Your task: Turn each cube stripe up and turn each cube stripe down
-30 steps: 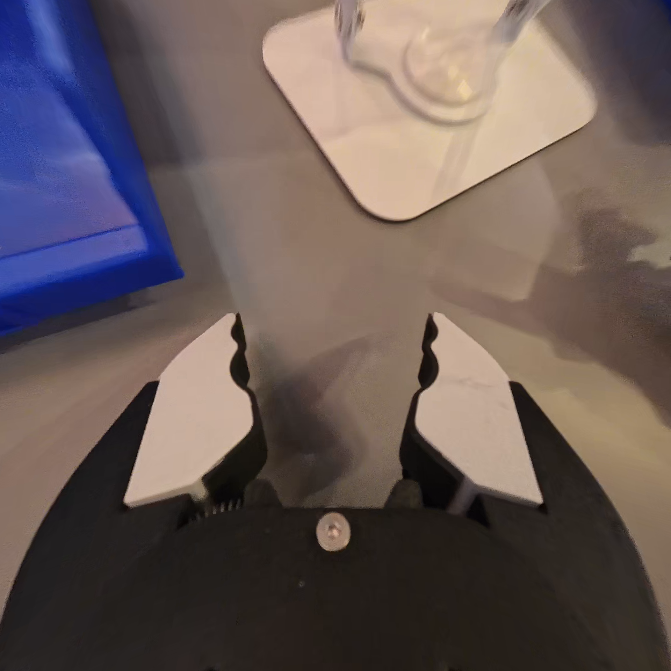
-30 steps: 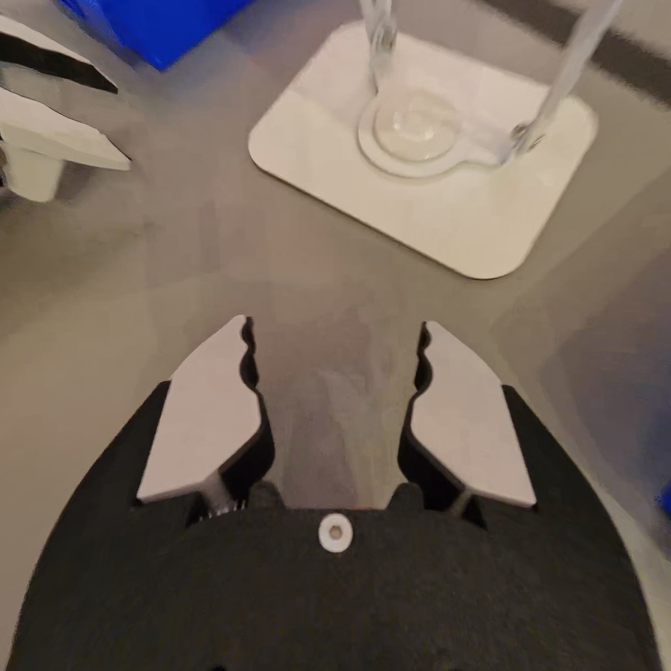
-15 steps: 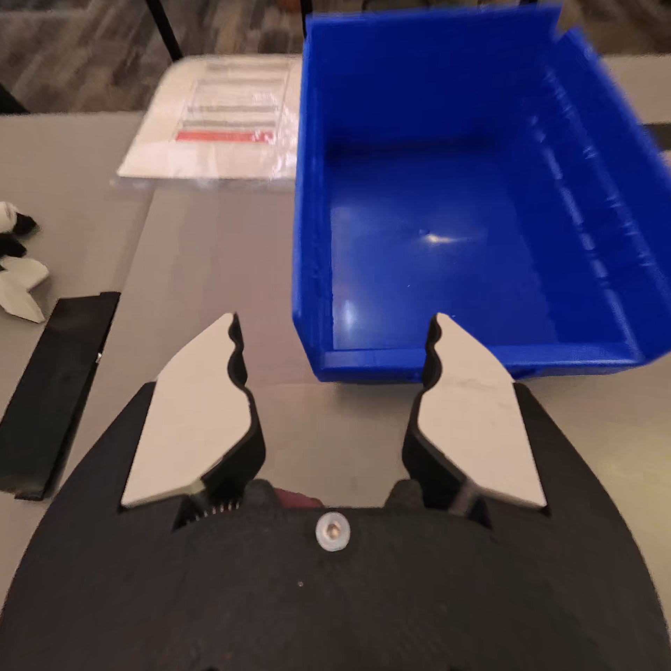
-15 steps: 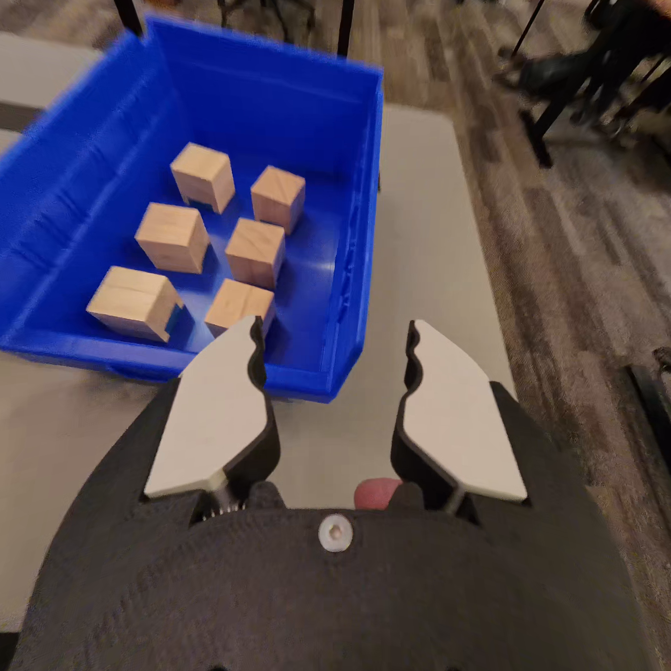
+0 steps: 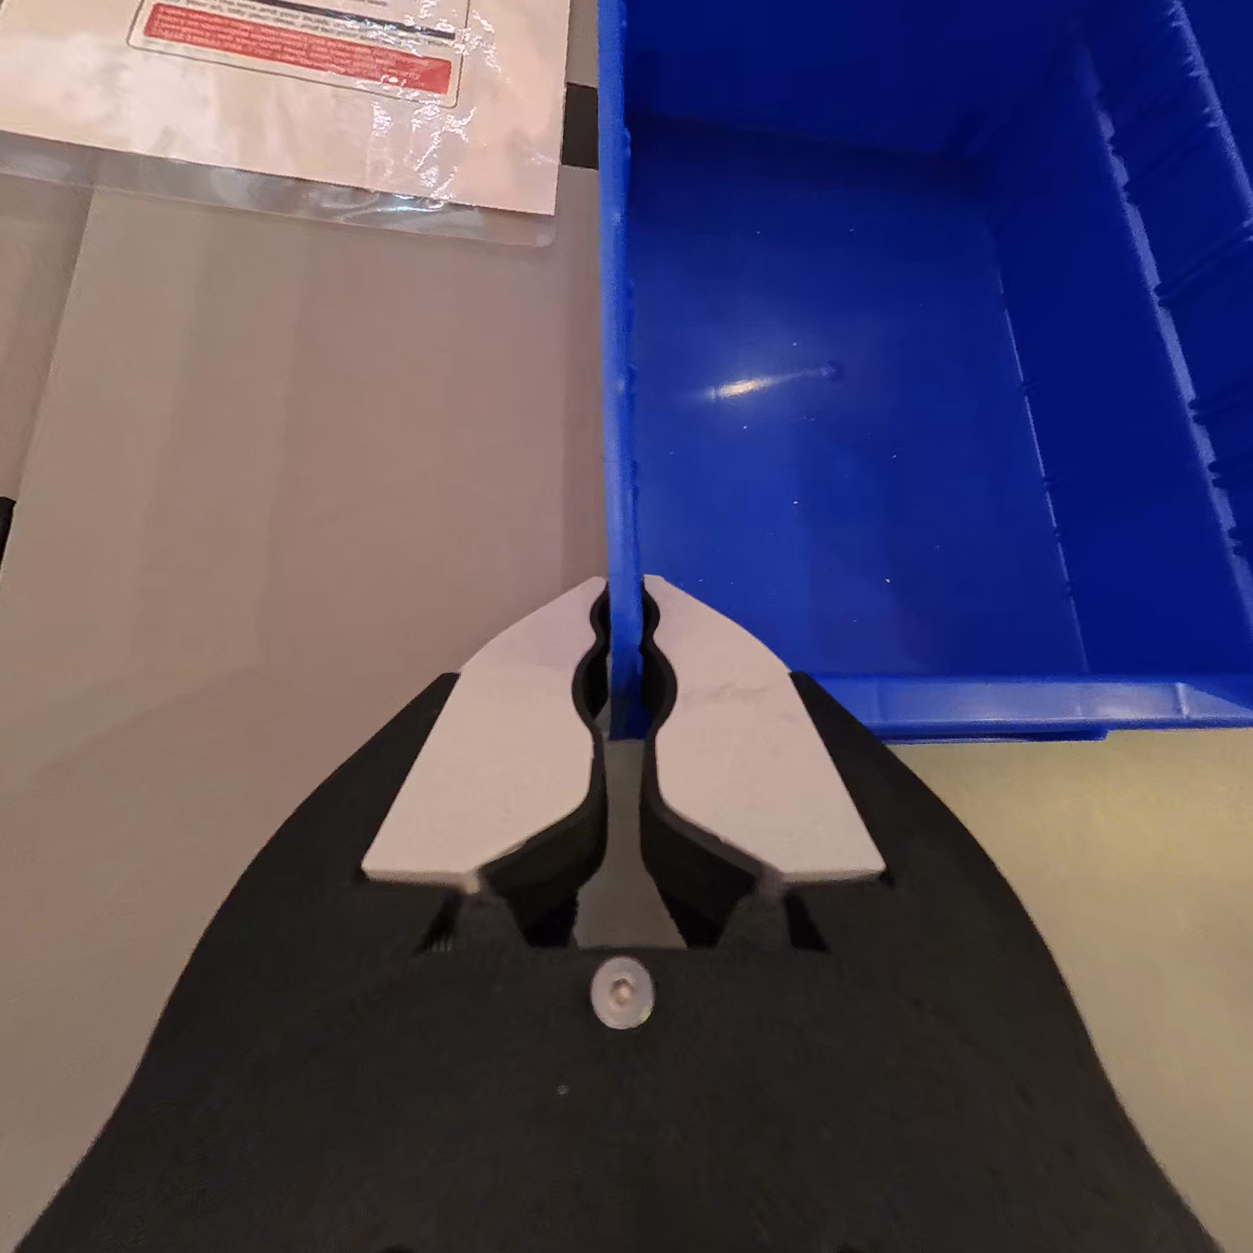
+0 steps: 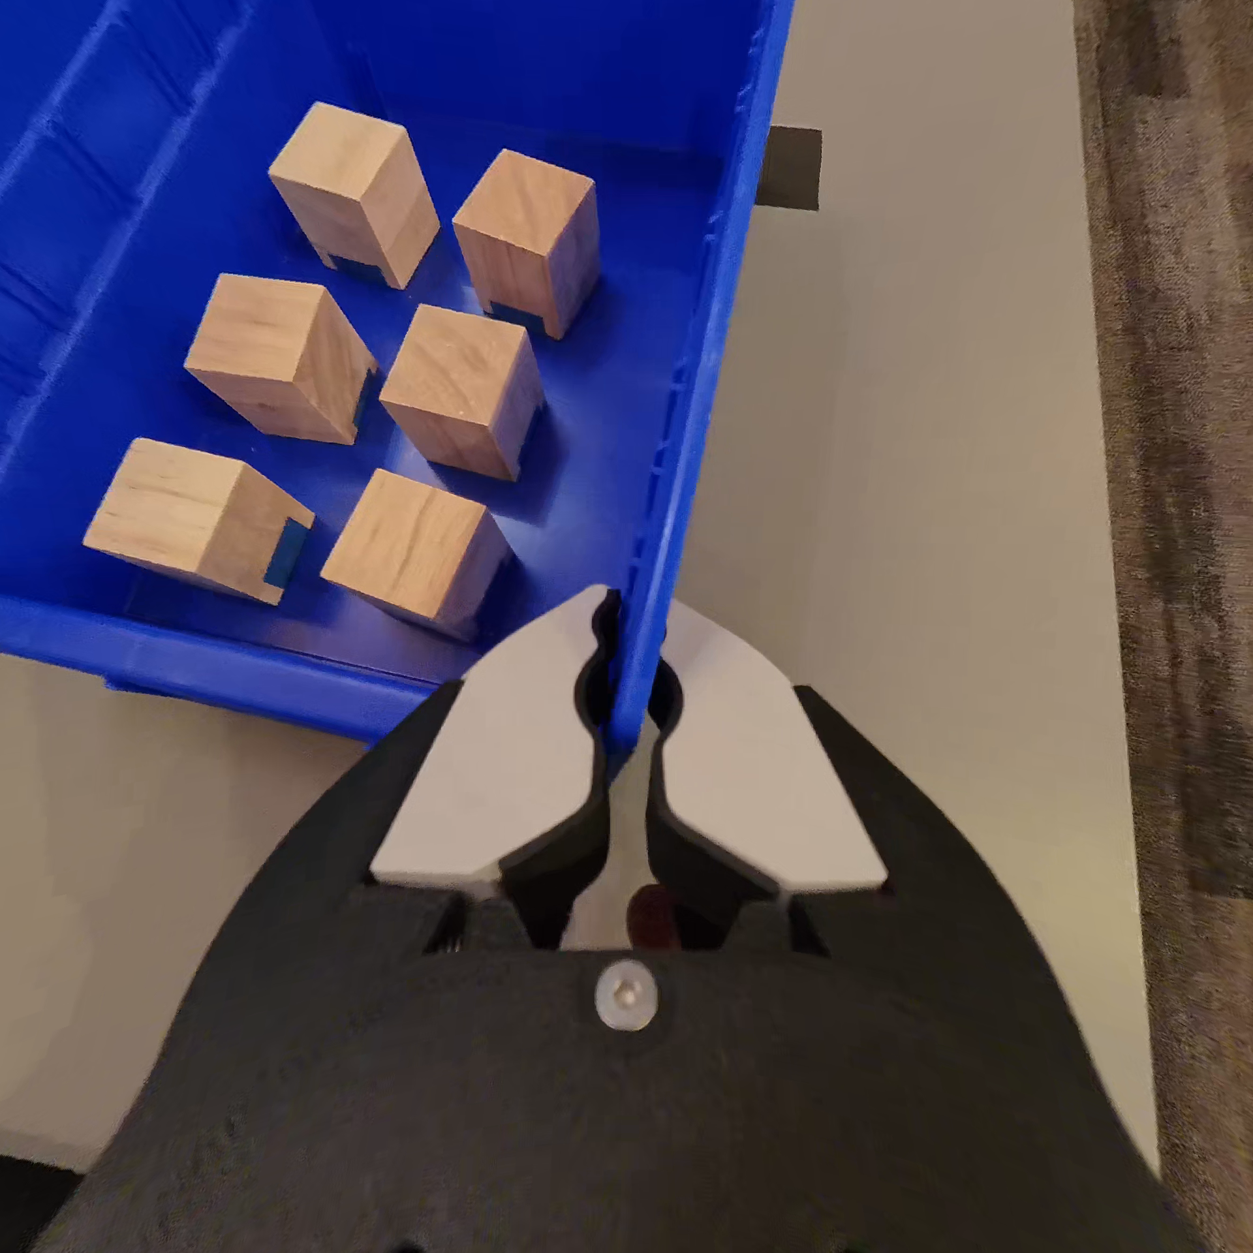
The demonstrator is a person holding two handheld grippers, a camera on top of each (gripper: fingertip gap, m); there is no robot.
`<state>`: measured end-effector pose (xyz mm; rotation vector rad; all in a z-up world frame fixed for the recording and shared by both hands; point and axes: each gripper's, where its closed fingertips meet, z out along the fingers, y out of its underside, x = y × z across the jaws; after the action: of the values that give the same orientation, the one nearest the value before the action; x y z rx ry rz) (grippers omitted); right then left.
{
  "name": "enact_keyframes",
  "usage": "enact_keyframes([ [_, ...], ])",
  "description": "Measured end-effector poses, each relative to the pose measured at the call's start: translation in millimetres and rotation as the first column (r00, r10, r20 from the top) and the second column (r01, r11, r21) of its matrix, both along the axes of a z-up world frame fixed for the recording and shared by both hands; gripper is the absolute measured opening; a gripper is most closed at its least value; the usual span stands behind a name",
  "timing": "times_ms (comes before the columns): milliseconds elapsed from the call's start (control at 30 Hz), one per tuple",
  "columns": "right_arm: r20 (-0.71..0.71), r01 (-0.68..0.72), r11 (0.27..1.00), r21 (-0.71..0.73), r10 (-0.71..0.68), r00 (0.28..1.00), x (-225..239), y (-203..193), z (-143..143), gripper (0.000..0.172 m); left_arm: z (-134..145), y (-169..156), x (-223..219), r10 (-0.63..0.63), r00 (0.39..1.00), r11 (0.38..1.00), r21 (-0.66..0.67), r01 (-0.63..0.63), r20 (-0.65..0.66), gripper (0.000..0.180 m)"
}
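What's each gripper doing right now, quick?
Left gripper: closed on the left wall of the blue bin.
Right gripper: closed on the bin's right wall.

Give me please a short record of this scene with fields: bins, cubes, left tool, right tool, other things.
bins: two blue bins; left bin holds nothing visible, right bin holds the cubes
cubes: six wooden cubes in the right bin, plain faces up
left tool: left tool shut on the left bin's left wall
right tool: right tool shut on the right bin's right wall
other things: bagged paper sheet on the grey table
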<state>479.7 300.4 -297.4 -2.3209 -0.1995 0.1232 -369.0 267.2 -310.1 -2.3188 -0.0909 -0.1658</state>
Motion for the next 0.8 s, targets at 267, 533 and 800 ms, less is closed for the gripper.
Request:
enact_keyframes([
  [267, 0.028, -0.037, 0.997, -0.061, 0.039, 0.999, -1.5, -4.8, 0.8, 0.004, 10.3, -5.1, 1.0, 0.005, 1.0, 1.0, 0.015, -0.005, 0.014, 0.004],
  [533, -0.024, -0.144, 0.975, -0.171, 0.142, 0.99, -12.4, -36.1, 17.2, 0.004, 29.5, -34.8, 0.1, -0.013, 0.997, 1.0, -0.024, 0.015, 0.079, 0.004],
  [800, -0.046, -0.332, 0.905, -0.266, 0.332, 0.942, -36.5, -93.7, 38.2, 0.005, 43.4, -85.2, -6.9, -0.04, 0.993, 0.999, -0.02, 0.042, 0.114, 0.004],
])
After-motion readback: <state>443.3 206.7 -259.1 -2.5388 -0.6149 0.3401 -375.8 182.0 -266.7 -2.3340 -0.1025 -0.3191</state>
